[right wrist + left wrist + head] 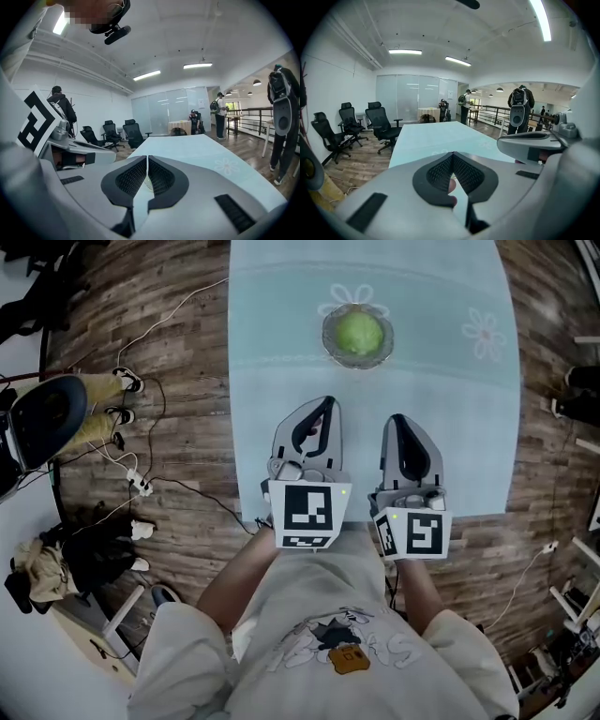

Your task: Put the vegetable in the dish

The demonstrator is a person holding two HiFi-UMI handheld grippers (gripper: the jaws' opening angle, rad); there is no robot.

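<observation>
Left gripper (327, 404), right gripper (397, 420): fingers closed, empty, over near table (281, 362) edge; vegetable (358, 332) in dish (387, 341) ahead.

Nothing here can be read as a word, number or brand. The closest things to signs are the black-and-white square patterns on the left marker cube (305, 512), mounted on the left claw (327, 404), and on the right marker cube (413, 533), mounted on the right claw (397, 420). These are coded blocks, not letters. The left cube's pattern also shows at an angle in the right gripper view. The person's pale shirt (319, 615) has a printed graphic (342, 650) on the chest with outlined lettering around it, but it is too blurred and foreshortened to make out.
</observation>
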